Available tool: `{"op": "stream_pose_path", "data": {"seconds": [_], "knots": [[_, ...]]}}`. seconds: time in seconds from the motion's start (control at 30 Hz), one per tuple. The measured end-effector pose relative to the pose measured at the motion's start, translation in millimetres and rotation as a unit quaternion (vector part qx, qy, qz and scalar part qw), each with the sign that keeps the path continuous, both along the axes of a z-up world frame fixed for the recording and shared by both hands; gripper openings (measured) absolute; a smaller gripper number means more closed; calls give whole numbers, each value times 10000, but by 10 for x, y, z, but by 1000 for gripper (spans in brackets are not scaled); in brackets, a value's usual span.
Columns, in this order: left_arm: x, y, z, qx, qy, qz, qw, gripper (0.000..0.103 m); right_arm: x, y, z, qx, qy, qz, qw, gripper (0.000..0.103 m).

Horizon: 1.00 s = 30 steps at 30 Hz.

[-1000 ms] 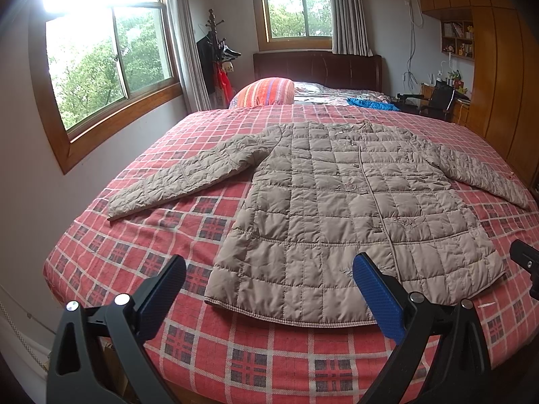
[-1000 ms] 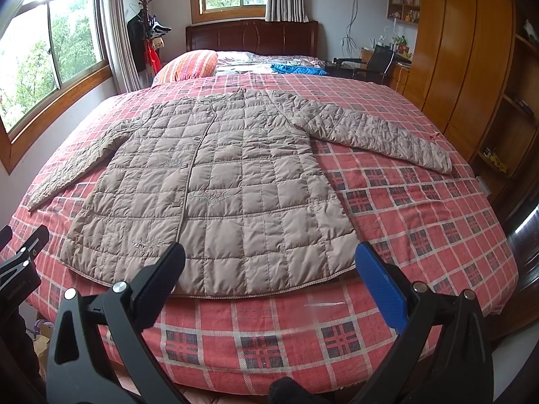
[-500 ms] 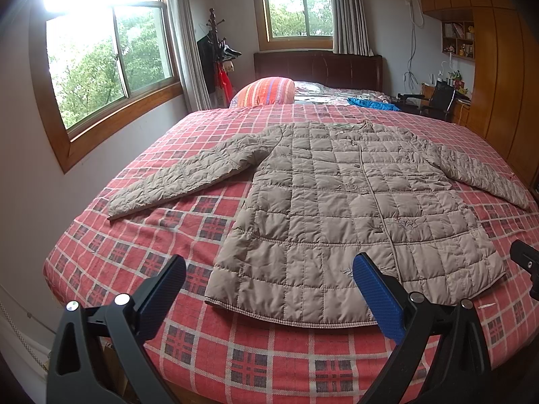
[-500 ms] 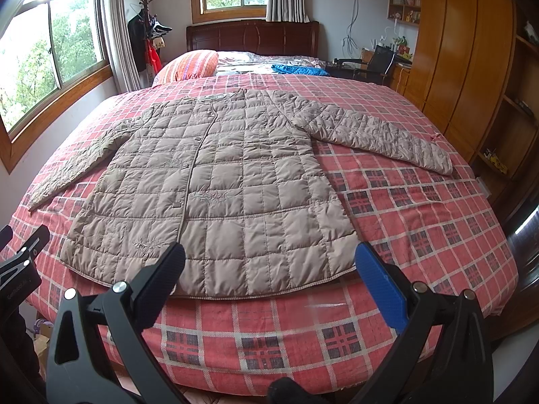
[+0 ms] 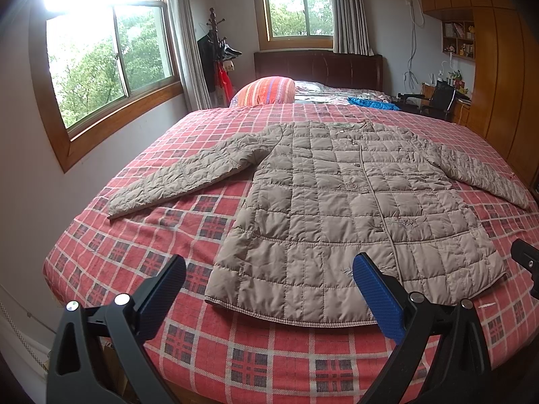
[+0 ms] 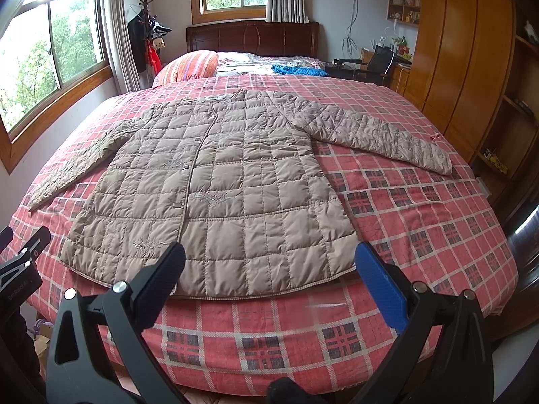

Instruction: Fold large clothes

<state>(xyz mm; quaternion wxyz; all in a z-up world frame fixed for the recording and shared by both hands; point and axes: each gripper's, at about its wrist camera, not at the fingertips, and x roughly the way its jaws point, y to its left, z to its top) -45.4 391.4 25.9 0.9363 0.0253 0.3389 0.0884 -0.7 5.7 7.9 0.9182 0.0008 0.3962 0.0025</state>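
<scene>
The quilted coat [image 5: 337, 208] lies flat on the bed [image 5: 141, 242], both sleeves spread out. The left gripper [image 5: 269, 279] and the right gripper [image 6: 269, 269] have fingers wide apart, holding nothing.

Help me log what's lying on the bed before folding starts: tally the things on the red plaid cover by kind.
Quilted jacket: 1
Striped pillow: 1
Blue cloth: 1
Total: 3
Both the left gripper and the right gripper are open, short of the jacket.
</scene>
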Motion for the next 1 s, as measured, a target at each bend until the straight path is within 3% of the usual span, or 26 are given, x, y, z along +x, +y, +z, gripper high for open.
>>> {"op": "stream_pose_path", "data": {"seconds": [0.7,0.87,1.0], "knots": [[45,17,-72,-117,102,-49,9999,99,52,10,-4,93,-46,75,9999,100],[224,16,-214,-430,528,-258,9973,99,277,-152,-169,278,317,154,9990,100],[526,29,-324,-679,735,-218,9947,99,585,-576,-297,915,739,83,9930,100]]}}
